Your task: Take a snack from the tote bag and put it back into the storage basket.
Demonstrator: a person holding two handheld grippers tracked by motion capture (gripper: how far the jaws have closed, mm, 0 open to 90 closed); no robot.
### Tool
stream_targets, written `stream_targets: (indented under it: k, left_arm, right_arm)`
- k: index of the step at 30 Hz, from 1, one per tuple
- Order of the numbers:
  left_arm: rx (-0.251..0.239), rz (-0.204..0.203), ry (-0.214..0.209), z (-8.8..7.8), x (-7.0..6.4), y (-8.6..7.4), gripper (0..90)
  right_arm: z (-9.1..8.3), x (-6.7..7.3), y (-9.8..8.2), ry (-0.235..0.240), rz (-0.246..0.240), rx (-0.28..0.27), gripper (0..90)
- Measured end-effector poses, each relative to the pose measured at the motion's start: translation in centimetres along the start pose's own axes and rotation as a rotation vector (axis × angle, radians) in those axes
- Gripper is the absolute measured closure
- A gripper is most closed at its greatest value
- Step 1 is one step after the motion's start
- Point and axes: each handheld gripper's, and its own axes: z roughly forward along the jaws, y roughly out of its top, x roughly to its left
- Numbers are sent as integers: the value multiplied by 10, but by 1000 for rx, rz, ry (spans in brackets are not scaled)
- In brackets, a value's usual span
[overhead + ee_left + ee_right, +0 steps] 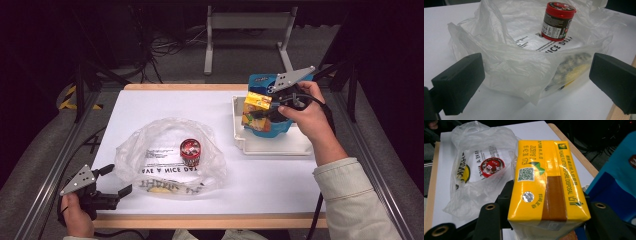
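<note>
High view: your right tool (264, 111) holds the yellow carton (256, 106) clamped between its jaws, lifted above the white tray (272, 145) at the far right of the desk (165, 105), with the blue pouch (260, 80) just behind it. The plastic bag (167, 155) lies down and to the left of the carton, well apart, and its mouth faces your left tool (114, 180). Your right hand (307, 117) is the one to travel; its forearm reaches in from the lower right, wrist bent toward the bag. Your left hand (75, 212) sits at the desk's near left corner, its tool pointing level at the bag.

Left gripper view: the 2 jaws stand wide, gripping nothing, on either side of the bag's crumpled near rim (529, 72) without touching it. The red-lidded jar (557, 21) stands upright inside.

Right gripper view: the carton's (544, 180) long axis runs straight out from the tool toward the bag (476, 170), which lies ahead and left.
</note>
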Motion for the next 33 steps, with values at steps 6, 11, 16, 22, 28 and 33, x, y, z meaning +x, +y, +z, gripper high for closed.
stream_targets:
  k: [6, 11, 16, 22, 28, 33]
  left_arm:
    - [-1, 0, 1, 0, 0, 0, 6]
    - [-2, 0, 1, 0, 0, 0, 6]
    - [0, 3, 0, 0, 0, 0, 6]
    - [-1, 2, 1, 0, 0, 0, 6]
    - [2, 3, 1, 0, 0, 0, 6]
    - [3, 3, 1, 1, 0, -1, 6]
  right_arm:
    - [-5, -6, -6, -8, 0, -3, 506]
    - [-7, -10, -11, -14, -5, 14, 506]
    - [-5, -15, -21, -12, 12, 16, 506]
    - [2, -19, -33, -5, 30, 26, 507]
    - [9, -22, -44, 5, 47, 33, 507]
    - [17, -22, -54, 14, 57, 37, 507]
